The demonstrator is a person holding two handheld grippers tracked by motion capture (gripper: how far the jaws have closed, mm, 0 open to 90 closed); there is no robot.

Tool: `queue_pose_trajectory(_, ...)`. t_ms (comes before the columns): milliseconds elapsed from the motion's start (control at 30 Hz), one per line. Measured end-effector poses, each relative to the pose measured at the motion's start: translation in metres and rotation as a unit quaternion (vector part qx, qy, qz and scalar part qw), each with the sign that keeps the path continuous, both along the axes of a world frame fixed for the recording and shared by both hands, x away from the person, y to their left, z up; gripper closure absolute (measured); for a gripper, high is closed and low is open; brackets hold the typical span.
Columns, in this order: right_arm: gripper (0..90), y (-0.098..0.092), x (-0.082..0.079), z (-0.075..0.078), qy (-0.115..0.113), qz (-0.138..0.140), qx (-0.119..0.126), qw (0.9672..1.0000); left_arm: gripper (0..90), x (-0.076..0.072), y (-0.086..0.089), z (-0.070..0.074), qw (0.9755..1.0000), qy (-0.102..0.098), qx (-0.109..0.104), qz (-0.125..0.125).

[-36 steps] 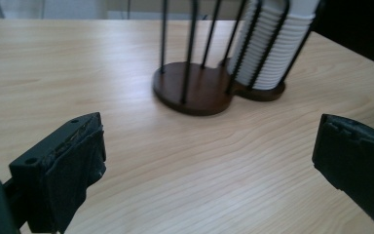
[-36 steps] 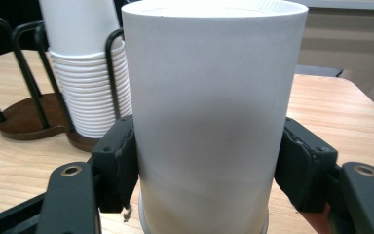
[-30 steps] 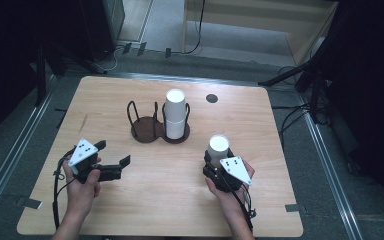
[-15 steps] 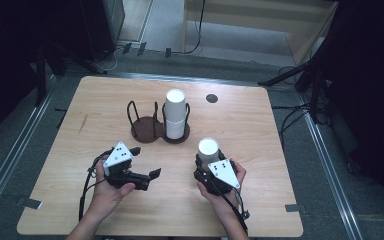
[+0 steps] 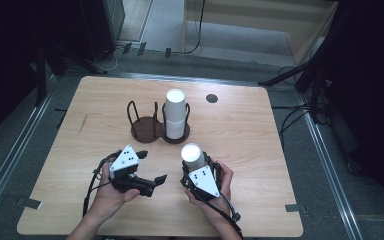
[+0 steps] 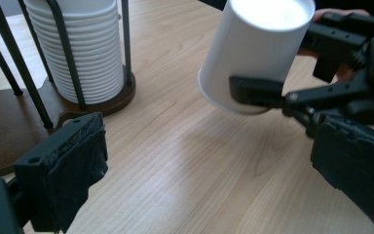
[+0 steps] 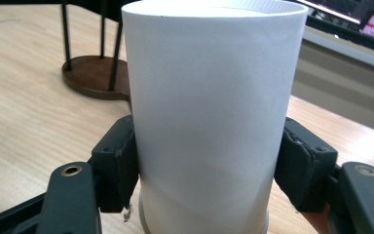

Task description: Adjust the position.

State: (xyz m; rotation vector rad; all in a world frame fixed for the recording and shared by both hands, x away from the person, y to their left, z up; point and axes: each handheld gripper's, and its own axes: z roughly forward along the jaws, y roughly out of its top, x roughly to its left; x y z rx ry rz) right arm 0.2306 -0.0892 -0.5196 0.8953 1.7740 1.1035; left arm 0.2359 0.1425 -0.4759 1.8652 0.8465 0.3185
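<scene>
Pale wood surface [image 5: 260, 130] stands on a grey floor, dark equipment and cables around its edges. Near the person's edge, the right tongs [image 5: 196, 165] clamp a white paper cup [image 5: 194, 156] by its lower rim, one black pad on each side of the wall, as the right gripper view shows [image 7: 209, 117]. The cup is upside down, closed base uppermost, its long axis close to upright and tipped slightly; in the left gripper view [image 6: 253, 53] it leans, rim clear of the wood. Just to that cup's left, the left tongs [image 5: 147, 182] stand wide open with nothing between the pads, aimed toward the cup and the right tongs. Beyond both tongs, toward the far side, sits a dark double wire holder [image 5: 152, 127]; its bay nearer the right tongs carries a stack of white cups [image 5: 175, 112], the bay nearer the left tongs is bare. Compared with half a second ago, the left tongs have swung closer to the cup, while the right tongs have shifted little and keep their grip.
</scene>
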Motion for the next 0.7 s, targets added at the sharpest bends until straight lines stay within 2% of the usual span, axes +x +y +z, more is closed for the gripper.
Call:
queue_pose_trajectory(67,31.9,0.004,-0.003,-0.002,-0.011,0.007,-0.019,0.9997,0.8,0.0,0.001,0.002,1.0,0.005,-0.005,0.001)
queue_pose_trajectory(100,31.9,0.004,-0.003,-0.002,-0.011,0.007,-0.019,0.9997,3.8,0.0,0.001,0.002,1.0,0.005,-0.005,0.001)
queue_pose_trajectory(167,31.8,0.01,-0.007,-0.003,-0.026,0.015,-0.041,0.9987,5.0,-0.001,0.0,0.005,1.0,0.008,-0.003,0.003)
queue_pose_trajectory(400,31.8,0.016,-0.012,-0.004,-0.04,0.03,-0.061,0.9969,7.4,-0.003,-0.006,0.006,0.9997,0.01,0.012,-0.017)
queue_pose_trajectory(467,31.9,0.018,-0.012,-0.004,-0.045,0.038,-0.071,0.9958,12.0,-0.002,-0.006,0.005,0.9997,0.012,0.013,-0.015)
queue_pose_trajectory(633,31.9,0.023,-0.011,-0.007,-0.044,0.048,-0.076,0.995,13.2,0.0,-0.005,0.002,0.9995,0.019,0.016,-0.021)
queue_pose_trajectory(700,31.9,0.027,-0.013,-0.009,-0.052,0.057,-0.091,0.9929,13.6,0.001,-0.004,0.002,0.9994,0.02,0.017,-0.023)
